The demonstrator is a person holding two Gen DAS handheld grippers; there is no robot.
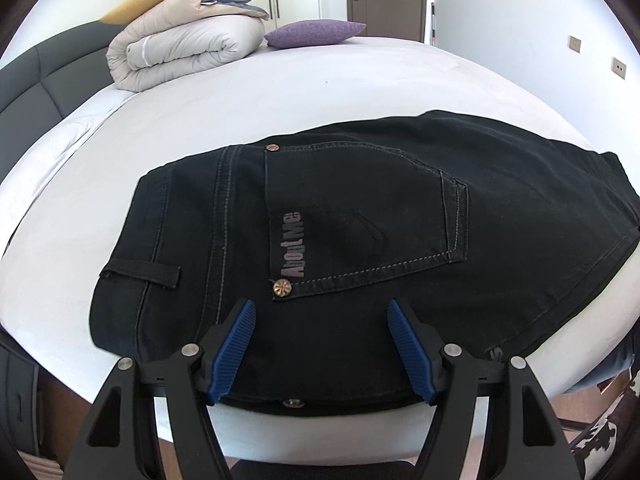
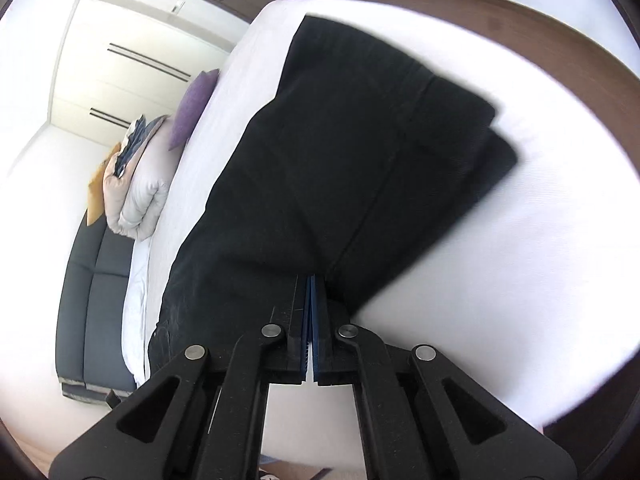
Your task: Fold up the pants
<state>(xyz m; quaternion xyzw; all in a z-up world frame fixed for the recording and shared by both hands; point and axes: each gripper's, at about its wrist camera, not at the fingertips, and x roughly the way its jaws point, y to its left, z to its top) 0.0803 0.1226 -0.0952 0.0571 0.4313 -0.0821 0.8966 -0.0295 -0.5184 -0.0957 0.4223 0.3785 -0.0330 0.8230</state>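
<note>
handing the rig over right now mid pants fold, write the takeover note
Left gripper: open, jaws spread above the seat of the black pants, near the back pocket, holding nothing.
Right gripper: shut on the pants' edge, fabric pinched between the blue pads.
Pants: lying on the white bed, already halved leg over leg, waist at the left gripper's end, hems stacked at the far end.
Left: fold lengthwise end to end, then smooth.
The rolled duvet and purple pillow lie well away from the pants.
</note>
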